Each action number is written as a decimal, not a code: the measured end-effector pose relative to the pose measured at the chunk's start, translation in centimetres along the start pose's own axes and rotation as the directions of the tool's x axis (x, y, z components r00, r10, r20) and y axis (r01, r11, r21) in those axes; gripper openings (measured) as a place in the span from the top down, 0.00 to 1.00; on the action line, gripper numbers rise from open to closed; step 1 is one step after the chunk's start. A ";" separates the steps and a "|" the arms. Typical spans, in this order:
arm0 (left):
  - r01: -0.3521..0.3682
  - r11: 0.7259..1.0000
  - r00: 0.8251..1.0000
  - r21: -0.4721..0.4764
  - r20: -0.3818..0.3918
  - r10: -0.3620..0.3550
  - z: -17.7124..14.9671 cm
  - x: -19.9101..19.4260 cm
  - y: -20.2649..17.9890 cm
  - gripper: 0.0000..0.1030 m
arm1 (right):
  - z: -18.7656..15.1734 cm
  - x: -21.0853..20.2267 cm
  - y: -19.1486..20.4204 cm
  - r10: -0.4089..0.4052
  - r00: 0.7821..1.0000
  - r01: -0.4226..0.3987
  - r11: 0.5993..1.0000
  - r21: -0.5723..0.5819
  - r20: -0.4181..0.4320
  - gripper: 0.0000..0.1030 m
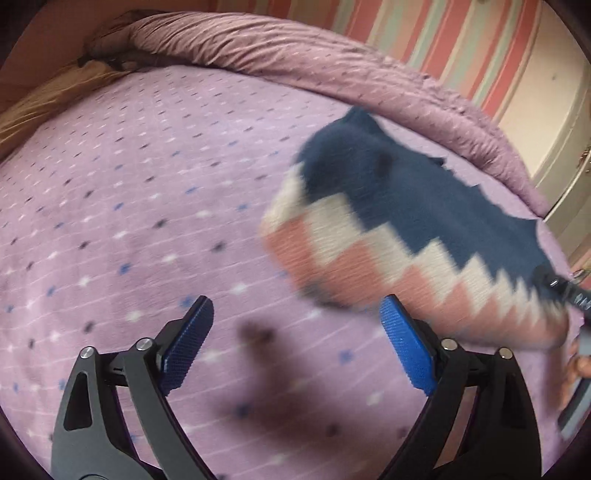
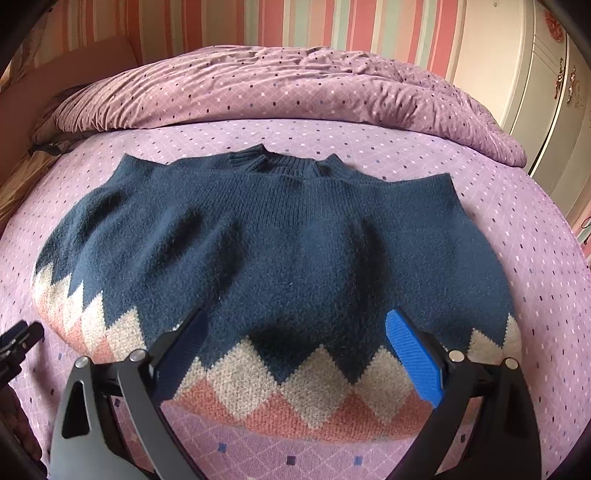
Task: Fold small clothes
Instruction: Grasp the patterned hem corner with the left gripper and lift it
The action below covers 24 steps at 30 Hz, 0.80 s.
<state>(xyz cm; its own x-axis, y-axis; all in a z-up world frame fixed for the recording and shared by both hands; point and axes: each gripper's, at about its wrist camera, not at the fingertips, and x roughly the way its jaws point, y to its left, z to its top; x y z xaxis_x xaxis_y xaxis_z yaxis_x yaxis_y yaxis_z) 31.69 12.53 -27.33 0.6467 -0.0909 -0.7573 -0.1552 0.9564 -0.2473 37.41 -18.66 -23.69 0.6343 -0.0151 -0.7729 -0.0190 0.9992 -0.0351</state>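
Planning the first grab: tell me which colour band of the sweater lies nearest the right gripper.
The pink band along the hem. It lies closest below the open right gripper; the cream zigzag sits above it, and the navy body stretches away toward the collar.

Striped wall (image 2: 295,22), cream wardrobe (image 2: 517,74), purple bed (image 2: 535,240).

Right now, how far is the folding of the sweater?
Done: the sweater lies spread flat on the purple bedspread, collar away from the right gripper, no sleeves showing. In hand: nothing. The right gripper is open above the zigzag hem; the left gripper is open over bare bedspread beside the sweater. Left: the body folds; none shows yet.
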 end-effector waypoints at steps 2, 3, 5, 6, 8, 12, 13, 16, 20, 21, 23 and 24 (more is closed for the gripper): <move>0.043 0.998 0.999 -0.034 -0.026 -0.044 0.2 1.1 -0.9 0.08 | 0.0 0.2 -0.1 0.001 1.000 -0.001 1.000 0.008 -0.002 0.05; 0.053 0.996 0.998 -0.070 -0.042 -0.056 0.2 1.7 -0.8 0.08 | -0.1 0.3 -0.3 0.005 1.000 -0.005 1.000 0.017 -0.003 0.05; 0.071 0.984 0.995 -0.162 -0.062 -0.082 0.2 2.8 -0.4 0.06 | -0.1 0.5 -0.5 0.012 1.000 -0.011 1.000 0.025 -0.005 0.05; 0.072 0.983 0.995 -0.171 -0.053 -0.082 0.2 3.0 -0.5 0.05 | -0.1 0.6 -0.5 0.013 1.000 -0.013 1.000 0.024 -0.006 0.05; 0.083 0.979 0.995 -0.184 -0.046 -0.093 0.4 3.6 -1.0 0.04 | -0.2 0.8 -0.5 0.020 1.000 -0.020 1.000 0.023 -0.008 0.05; 0.103 0.963 0.992 -0.249 -0.044 -0.117 1.3 4.9 -1.2 0.04 | -0.3 1.1 -0.4 0.053 0.999 -0.053 0.998 0.034 -0.007 0.05; 0.109 0.960 0.992 -0.257 -0.040 -0.123 1.4 5.0 -1.3 0.04 | -0.3 1.1 -0.2 0.060 0.998 -0.060 0.998 0.031 -0.004 0.05; 0.109 0.959 0.992 -0.261 -0.037 -0.123 1.9 5.6 -2.1 0.04 | -0.4 0.9 1.2 0.056 0.998 -0.056 0.998 -0.010 0.022 0.05; 0.081 0.958 0.996 -0.274 -0.022 -0.090 2.0 5.8 -2.3 0.11 | -0.4 1.1 2.3 -0.012 0.998 0.015 0.998 -0.056 0.063 0.06; 0.075 0.958 0.996 -0.278 -0.018 -0.083 2.1 5.8 -2.2 0.14 | -0.5 1.8 2.6 -0.016 0.999 0.019 0.998 -0.063 0.047 0.06; 0.077 0.955 0.997 -0.286 -0.008 -0.083 2.2 5.6 -2.0 0.29 | -1.1 3.2 3.0 -0.043 0.999 0.042 0.995 -0.092 -0.003 0.05; 0.081 0.955 0.996 -0.285 -0.005 -0.086 2.3 5.6 -1.9 0.33 | -1.4 3.6 3.2 -0.048 0.999 0.046 0.994 -0.099 -0.013 0.05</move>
<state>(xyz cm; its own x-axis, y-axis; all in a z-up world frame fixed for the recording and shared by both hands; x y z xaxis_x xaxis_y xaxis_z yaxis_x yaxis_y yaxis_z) 37.35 10.87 -29.71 0.6537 -0.1745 -0.7364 -0.3082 0.8273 -0.4697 38.57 -15.60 -27.48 0.6242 -0.0632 -0.7787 -0.0661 0.9889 -0.1332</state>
